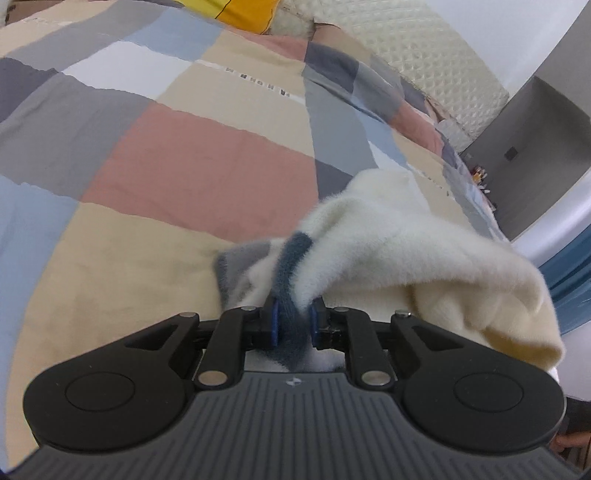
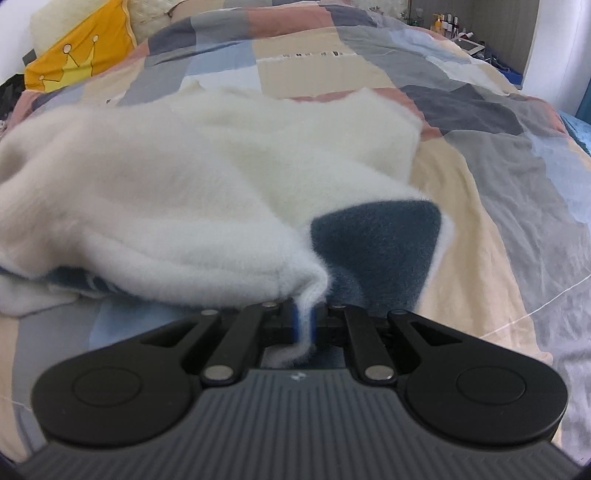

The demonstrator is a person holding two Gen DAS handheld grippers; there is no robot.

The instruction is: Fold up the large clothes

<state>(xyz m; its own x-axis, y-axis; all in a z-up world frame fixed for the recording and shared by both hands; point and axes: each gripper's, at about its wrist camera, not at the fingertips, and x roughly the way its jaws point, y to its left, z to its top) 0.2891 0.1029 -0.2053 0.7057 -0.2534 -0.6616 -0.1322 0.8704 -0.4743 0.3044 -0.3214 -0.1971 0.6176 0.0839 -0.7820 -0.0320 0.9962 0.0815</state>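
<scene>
Mid-fold: left gripper [image 1: 293,325] & right gripper [image 2: 303,325] each pinch an edge of the fluffy white garment [image 2: 207,173] between fingers, above the bed [image 2: 498,206]. Next, prob. lay the edge flat, then let go.

A home bedroom: a bed under a patchwork duvet [image 1: 184,166], yellow pillow [image 2: 81,51], toiletry bottles [image 2: 448,23].

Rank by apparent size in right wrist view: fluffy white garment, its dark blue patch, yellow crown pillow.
1. fluffy white garment, by far.
2. dark blue patch.
3. yellow crown pillow, though it lies farther off, so its true size is unsure.
</scene>
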